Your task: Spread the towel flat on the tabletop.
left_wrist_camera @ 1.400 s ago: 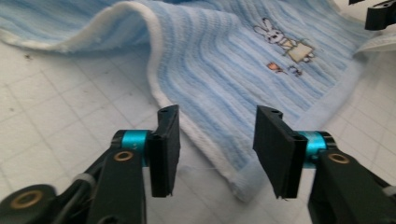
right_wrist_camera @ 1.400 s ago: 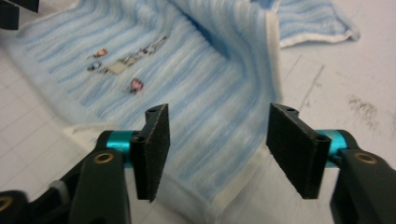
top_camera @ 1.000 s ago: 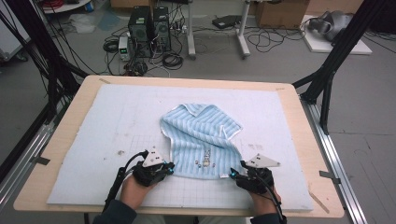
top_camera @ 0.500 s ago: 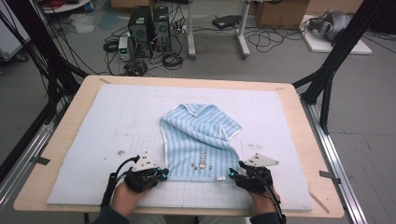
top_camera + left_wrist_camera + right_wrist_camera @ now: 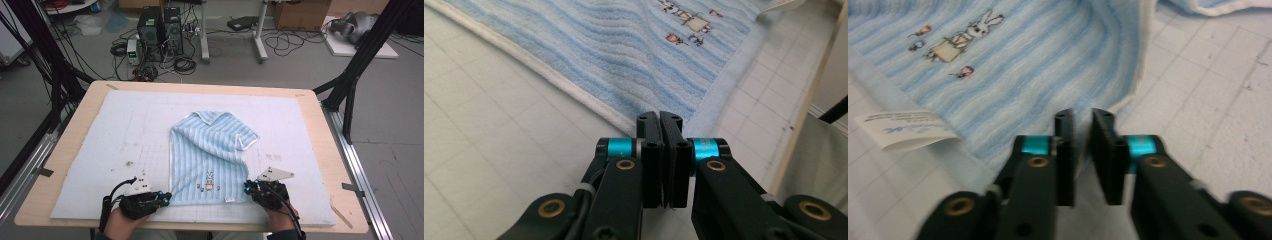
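I hold the soft, limp towel, lying flat mid-surface, by its two near corners: left tongs clamped shut on one, right tongs just closed on the other.

I can't read the blurred print on the towel's white label; my gripper's jaws hide the towel corner.

One towel, two grippers

mat left: free | centre: towel blocks | right: free
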Demonstrator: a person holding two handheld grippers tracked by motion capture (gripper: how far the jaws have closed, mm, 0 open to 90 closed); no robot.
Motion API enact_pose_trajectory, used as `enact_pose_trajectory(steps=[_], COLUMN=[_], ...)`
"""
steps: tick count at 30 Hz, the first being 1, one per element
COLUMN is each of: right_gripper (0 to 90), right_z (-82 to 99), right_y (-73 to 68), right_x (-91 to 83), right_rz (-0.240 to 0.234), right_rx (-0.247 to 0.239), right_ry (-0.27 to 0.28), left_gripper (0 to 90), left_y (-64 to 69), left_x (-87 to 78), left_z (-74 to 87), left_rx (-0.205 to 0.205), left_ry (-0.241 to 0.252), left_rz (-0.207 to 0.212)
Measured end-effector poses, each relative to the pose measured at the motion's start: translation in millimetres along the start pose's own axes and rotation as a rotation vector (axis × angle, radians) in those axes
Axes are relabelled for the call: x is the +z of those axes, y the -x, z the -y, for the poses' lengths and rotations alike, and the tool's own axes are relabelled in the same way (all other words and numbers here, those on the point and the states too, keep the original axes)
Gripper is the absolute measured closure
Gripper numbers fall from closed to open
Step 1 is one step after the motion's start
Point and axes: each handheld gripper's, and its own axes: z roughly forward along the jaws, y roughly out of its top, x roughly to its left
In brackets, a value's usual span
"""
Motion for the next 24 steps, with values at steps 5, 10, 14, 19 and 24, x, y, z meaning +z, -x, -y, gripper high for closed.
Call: enact_pose_trajectory(steps=[5,10,14,19,24], right_gripper=[87.4,87.5,87.6,87.5,65.8], right_z=[4.6,14.4,23.5,33.9,32.0], right_y=[-5.3,-13.3,-17.6,-19.8,-17.0], right_x=[-8.6,-22.1,-35.4,-46.8,-48.5], right_rz=[-0.006,-0.03,-0.043,-0.042,-0.03], right_rx=[-0.041,-0.051,-0.054,-0.045,-0.009], right_ry=[-0.019,-0.009,-0.003,-0.003,0.037], left_gripper=[87.4,87.3,81.3,48.8,45.1], left_y=[5.1,11.2,12.6,5.1,-9.4], left_x=[-6.0,-10.0,-10.6,-6.0,7.6], left_z=[5.6,10.7,7.6,-3.2,-20.5], left_rx=[-0.014,-0.003,0.01,-0.007,-0.024], left_ry=[0.008,0.002,0.028,0.104,0.12], left_rz=[0.033,0.075,0.099,0.013,-0.06])
